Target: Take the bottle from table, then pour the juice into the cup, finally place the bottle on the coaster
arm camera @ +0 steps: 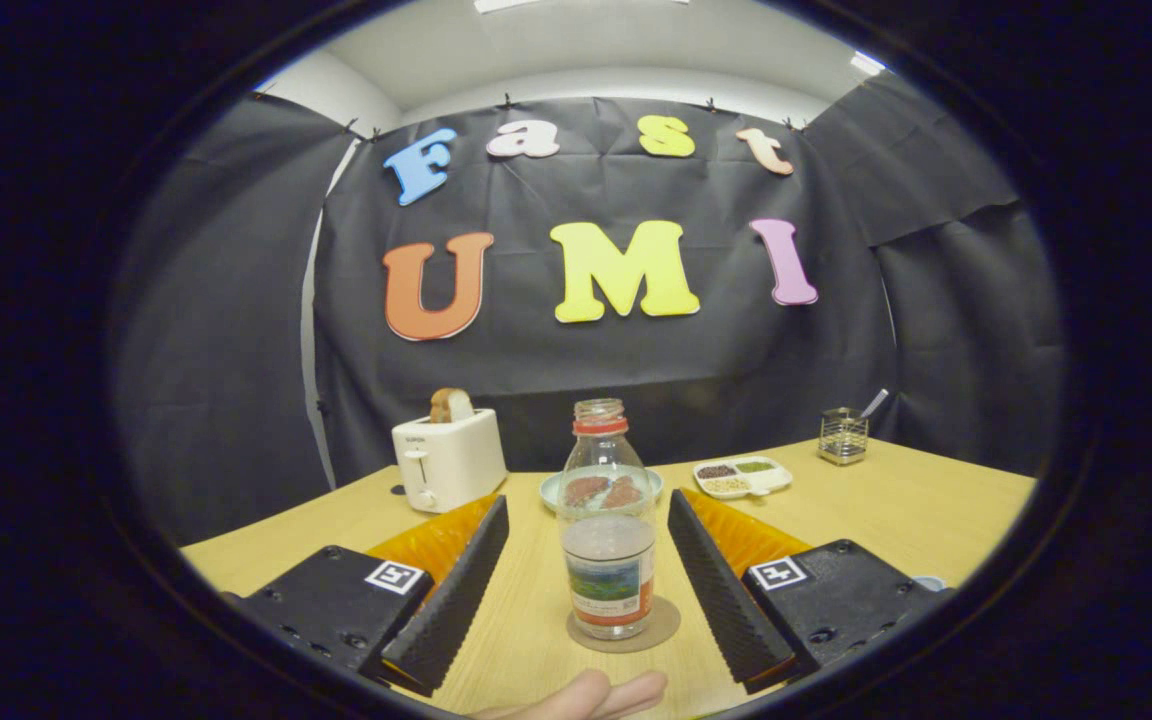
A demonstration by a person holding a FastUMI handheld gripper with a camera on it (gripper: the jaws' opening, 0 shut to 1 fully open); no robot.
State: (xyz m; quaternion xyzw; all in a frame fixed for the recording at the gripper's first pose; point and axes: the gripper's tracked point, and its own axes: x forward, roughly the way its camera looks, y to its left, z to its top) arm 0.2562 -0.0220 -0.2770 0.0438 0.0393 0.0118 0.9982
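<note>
we saw the hand-held gripper (pixel 588 575) with its two fingers spread wide apart, gripping nothing. the bottle (pixel 607 520) stood upright between the fingers, clear of both, with a gap of bare desk (pixel 936 500) on each side. it was a clear bottle with its mouth open, a red band at the neck, a printed label around the lower body and a little pale liquid low inside. its base sat on the round brown coaster (pixel 661 628), near us on the desk.

beyond the bottle, partly hidden by it, we noted a pale plate (pixel 549 490) holding two reddish-brown pieces, seen through the glass. to the far left stood a white toaster (pixel 448 462) with a slice of bread (pixel 450 404) poking from its slot. to the right of the plate lay a white divided tray (pixel 744 477) with small heaps of grains or beans in its compartments. farther right, a small wire holder (pixel 843 436) stood with a utensil handle leaning out.

fingertips of a person's hand (pixel 581 697) showed at the very near edge, below the coaster. we could not make out a cup with any certainty.
</note>
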